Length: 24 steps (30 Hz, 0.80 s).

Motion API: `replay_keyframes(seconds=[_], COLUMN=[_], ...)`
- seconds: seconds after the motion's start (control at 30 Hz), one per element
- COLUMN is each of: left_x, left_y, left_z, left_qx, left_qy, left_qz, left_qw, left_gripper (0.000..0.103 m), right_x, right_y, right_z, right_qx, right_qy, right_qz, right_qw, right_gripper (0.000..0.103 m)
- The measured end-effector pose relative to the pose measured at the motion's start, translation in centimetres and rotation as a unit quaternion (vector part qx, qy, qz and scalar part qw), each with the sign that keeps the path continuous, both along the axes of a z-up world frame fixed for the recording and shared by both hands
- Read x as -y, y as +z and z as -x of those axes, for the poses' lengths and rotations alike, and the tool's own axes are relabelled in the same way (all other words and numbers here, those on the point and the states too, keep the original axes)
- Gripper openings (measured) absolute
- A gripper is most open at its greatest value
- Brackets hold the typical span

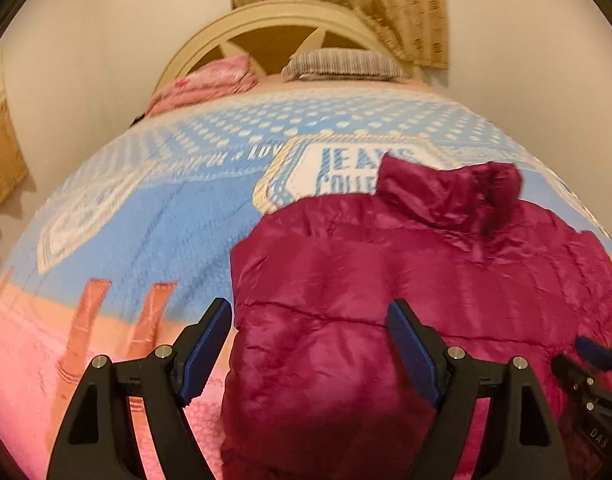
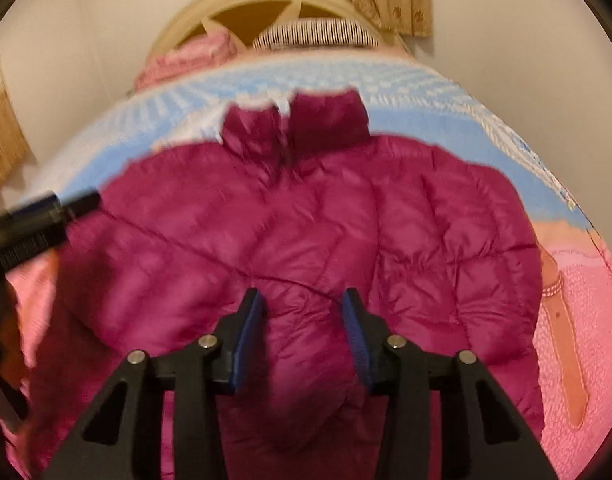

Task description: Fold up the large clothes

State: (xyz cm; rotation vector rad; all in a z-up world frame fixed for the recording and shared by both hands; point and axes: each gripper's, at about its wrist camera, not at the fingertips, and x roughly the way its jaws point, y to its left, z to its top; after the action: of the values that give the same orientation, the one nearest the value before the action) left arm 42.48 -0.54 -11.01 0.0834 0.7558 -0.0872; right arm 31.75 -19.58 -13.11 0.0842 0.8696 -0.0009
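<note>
A magenta puffer jacket (image 1: 386,264) lies spread flat on the bed, its collar (image 2: 297,124) pointing toward the headboard. My left gripper (image 1: 309,306) hovers over the jacket's near left edge with jaws wide open and nothing between its pads. My right gripper (image 2: 301,295) hangs over the middle of the jacket (image 2: 306,208), jaws set narrower but apart. The fabric shows below the gap and the pads do not visibly pinch it. Each gripper shows at the edge of the other's view: the right gripper (image 1: 594,354), the left gripper (image 2: 65,206).
The bed carries a blue, white and pink printed cover (image 1: 165,220). A pink pillow (image 1: 209,80) and a striped pillow (image 1: 346,62) lie against the cream headboard (image 1: 265,24). A patterned curtain (image 1: 366,0) hangs behind, with plain walls on both sides.
</note>
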Motion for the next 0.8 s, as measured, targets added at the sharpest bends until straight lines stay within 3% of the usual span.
replay_keyframes(seconds=[0.17, 0.37, 0.5, 0.63, 0.67, 0.73, 0.77, 0.8], left_x=[-0.6, -3.9, -2.8, -4.0, -4.1, -4.0, -3.7, -3.4], left_y=[-3.2, -5.7, -5.4, -4.0, -3.6, -2.7, -2.4, -2.3], left_z=[-0.9, -2.1, -1.7, 0.1, 0.6, 1.8, 2.1, 2.3], left_qx=[0.001, -0.049, -0.039, 0.010, 0.023, 0.060, 0.068, 0.076], left_qy=[0.016, 0.050, 0.053, 0.065, 0.065, 0.060, 0.057, 0.050], left_qz=[-0.015, 0.068, 0.035, 0.068, 0.074, 0.077, 0.073, 0.067], left_qw=[0.9997, 0.9952, 0.9973, 0.9955, 0.9948, 0.9935, 0.9934, 0.9936], left_gripper=[0.081, 0.083, 0.084, 0.084, 0.084, 0.084, 0.084, 0.084], right_x=[1.8, 1.5, 1.5, 2.0, 2.4, 3.1, 3.3, 3.4], right_y=[-2.1, -2.9, -2.8, -0.6, 1.0, 3.5, 4.5, 5.6], right_z=[-1.1, -1.4, -1.5, -1.8, -2.0, -3.3, -4.2, -5.8], right_qx=[-0.032, -0.017, -0.017, -0.018, 0.001, 0.028, 0.034, 0.040], right_qy=[-0.030, -0.023, -0.027, -0.038, -0.047, -0.072, -0.083, -0.092], right_qz=[-0.010, 0.011, 0.015, 0.006, -0.010, -0.028, -0.035, -0.048], right_qw=[0.999, 1.000, 0.999, 0.999, 0.999, 0.997, 0.995, 0.994], right_gripper=[0.054, 0.056, 0.058, 0.058, 0.061, 0.076, 0.089, 0.090])
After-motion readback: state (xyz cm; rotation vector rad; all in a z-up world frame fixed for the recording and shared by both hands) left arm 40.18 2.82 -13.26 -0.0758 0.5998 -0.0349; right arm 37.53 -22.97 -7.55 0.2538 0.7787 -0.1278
